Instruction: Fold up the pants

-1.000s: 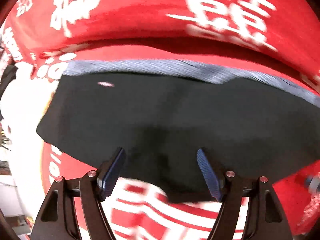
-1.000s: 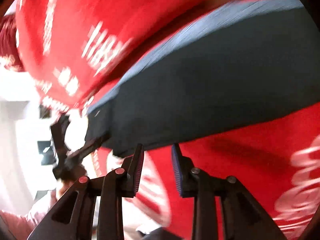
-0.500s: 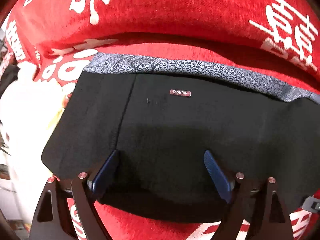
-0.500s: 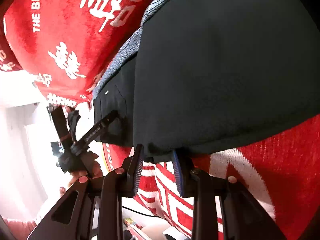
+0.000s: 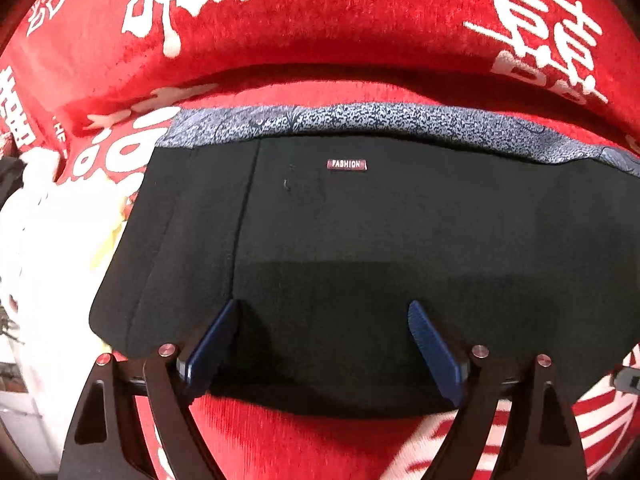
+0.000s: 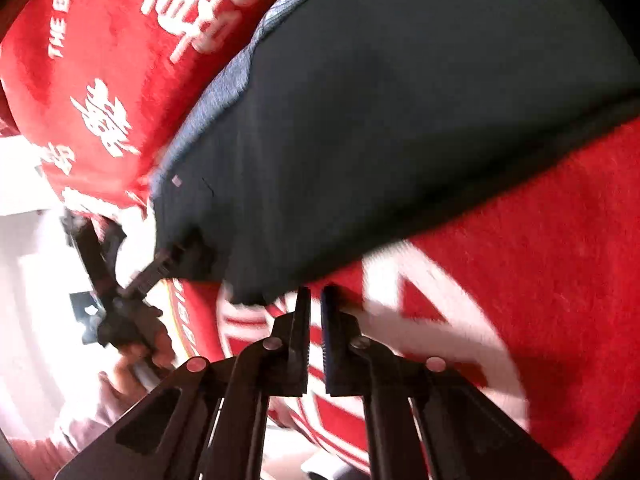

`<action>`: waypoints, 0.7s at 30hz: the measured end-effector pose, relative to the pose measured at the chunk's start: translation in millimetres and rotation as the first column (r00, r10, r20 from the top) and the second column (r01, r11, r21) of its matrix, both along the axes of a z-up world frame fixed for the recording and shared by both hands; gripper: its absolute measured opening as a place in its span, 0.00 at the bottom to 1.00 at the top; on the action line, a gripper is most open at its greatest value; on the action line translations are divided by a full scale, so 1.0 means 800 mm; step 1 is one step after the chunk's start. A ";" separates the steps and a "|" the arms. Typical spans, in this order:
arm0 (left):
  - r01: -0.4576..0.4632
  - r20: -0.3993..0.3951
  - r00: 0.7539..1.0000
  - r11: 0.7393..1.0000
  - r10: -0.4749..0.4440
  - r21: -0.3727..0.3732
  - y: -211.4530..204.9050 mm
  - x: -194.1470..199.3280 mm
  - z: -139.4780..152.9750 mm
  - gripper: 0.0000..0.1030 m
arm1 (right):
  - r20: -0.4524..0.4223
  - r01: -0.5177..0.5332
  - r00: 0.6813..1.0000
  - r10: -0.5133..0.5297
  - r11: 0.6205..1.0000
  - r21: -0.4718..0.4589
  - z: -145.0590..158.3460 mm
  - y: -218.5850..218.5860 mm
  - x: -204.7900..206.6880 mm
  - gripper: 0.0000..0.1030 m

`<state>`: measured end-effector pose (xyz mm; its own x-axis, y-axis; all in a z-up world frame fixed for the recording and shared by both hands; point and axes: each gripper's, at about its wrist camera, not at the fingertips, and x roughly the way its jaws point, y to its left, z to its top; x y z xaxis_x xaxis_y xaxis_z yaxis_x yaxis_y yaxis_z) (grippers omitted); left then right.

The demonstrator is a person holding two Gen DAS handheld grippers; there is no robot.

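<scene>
The black pants [image 5: 360,240] lie folded on a red blanket, with a grey patterned waistband [image 5: 360,120] at the far edge and a small FASHION label [image 5: 346,164]. My left gripper [image 5: 322,312] is open, its blue fingers resting wide apart on the near part of the pants. In the right wrist view the pants [image 6: 400,120] fill the upper middle. My right gripper [image 6: 316,300] is shut and empty, just off the near edge of the pants, over the blanket. The left gripper [image 6: 176,256] shows there at the pants' left corner.
The red blanket [image 5: 320,20] with white characters covers the surface and rises in a fold behind the pants. A white area [image 5: 40,240] lies off the blanket's left edge. A hand in a pink sleeve [image 6: 132,364] holds the left gripper.
The right gripper closed from a narrow gap and drew back off the pants' near edge. The left gripper stayed open on the pants and barely moved.
</scene>
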<state>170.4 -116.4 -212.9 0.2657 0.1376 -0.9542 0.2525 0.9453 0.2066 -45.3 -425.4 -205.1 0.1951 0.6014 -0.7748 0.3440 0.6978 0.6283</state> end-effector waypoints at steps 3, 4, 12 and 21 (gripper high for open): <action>0.037 -0.005 0.999 0.997 -0.037 -0.064 -0.026 -0.005 0.023 0.86 | 0.093 -0.059 0.993 0.074 0.986 -0.154 0.048 -0.029 0.004 0.07; 0.064 0.008 0.998 0.993 -0.064 -0.104 -0.046 -0.007 0.032 0.86 | 0.118 -0.050 0.990 0.075 0.978 -0.201 0.060 -0.040 0.011 0.07; 0.162 -0.030 0.986 0.983 -0.165 -0.091 -0.142 -0.021 -0.029 0.87 | 0.047 0.052 0.998 -0.039 0.940 -0.336 0.033 -0.144 0.071 0.06; 0.164 0.098 0.983 0.978 -0.152 -0.131 -0.195 0.068 0.010 0.87 | 0.219 0.101 0.975 -0.028 0.939 -0.330 0.054 -0.156 0.155 0.20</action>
